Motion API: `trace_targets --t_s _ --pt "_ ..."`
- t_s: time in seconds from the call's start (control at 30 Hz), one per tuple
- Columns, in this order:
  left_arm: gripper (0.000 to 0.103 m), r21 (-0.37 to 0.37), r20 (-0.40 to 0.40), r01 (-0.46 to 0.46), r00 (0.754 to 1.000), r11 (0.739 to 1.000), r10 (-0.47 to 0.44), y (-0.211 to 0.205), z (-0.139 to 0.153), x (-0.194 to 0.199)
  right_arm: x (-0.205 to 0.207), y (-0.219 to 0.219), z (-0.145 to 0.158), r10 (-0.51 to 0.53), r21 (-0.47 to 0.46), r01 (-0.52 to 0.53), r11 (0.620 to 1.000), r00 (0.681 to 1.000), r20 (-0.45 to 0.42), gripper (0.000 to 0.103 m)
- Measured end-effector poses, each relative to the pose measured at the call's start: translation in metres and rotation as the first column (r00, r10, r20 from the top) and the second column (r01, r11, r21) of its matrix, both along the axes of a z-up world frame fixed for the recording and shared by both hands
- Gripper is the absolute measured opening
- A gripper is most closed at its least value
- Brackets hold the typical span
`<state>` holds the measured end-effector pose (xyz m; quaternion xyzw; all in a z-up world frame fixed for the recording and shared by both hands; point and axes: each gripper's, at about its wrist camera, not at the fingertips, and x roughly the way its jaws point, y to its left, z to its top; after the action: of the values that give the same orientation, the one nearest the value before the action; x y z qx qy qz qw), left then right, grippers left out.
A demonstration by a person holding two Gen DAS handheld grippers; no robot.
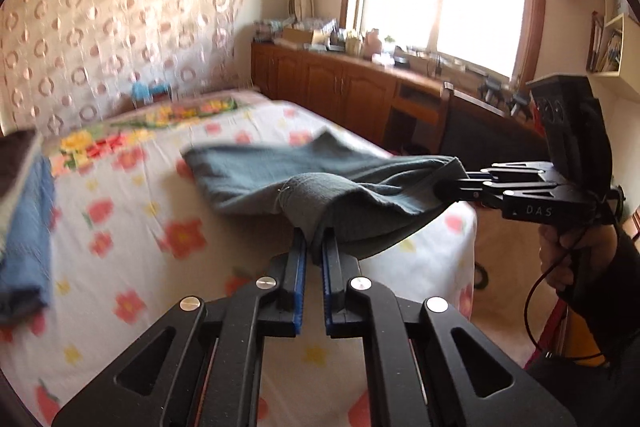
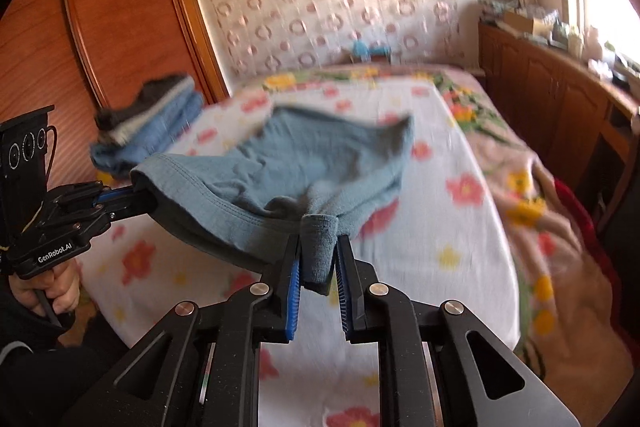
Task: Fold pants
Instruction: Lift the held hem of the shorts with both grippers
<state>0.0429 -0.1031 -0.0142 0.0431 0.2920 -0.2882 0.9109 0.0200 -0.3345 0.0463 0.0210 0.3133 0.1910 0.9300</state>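
The blue-grey pants (image 1: 260, 171) are being held above the floral bed (image 1: 132, 211): one edge is being clamped by the left gripper (image 1: 314, 247), another by the right gripper (image 2: 318, 259), jaws narrow.

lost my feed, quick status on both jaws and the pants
Left gripper and right gripper shut on pants hem. Near edge lifted, far end on bed. Folded stack off to the side, nothing in the way.
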Motion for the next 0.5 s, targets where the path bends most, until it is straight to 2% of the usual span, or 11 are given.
trace_targets --t_s 0.23,0.5 --pt "0.008 -0.025 0.106 -0.016 0.994 1.0 0.019 0.015 0.053 0.0 -0.007 0.007 0.056 0.032 -0.002 -0.032 0.999 0.989 0.145 0.016" --pt "0.007 -0.042 0.231 -0.051 0.971 0.998 0.06 0.03 0.113 -0.002 -0.025 0.016 0.11 0.069 -0.003 -0.071 0.997 0.958 0.279 0.016"
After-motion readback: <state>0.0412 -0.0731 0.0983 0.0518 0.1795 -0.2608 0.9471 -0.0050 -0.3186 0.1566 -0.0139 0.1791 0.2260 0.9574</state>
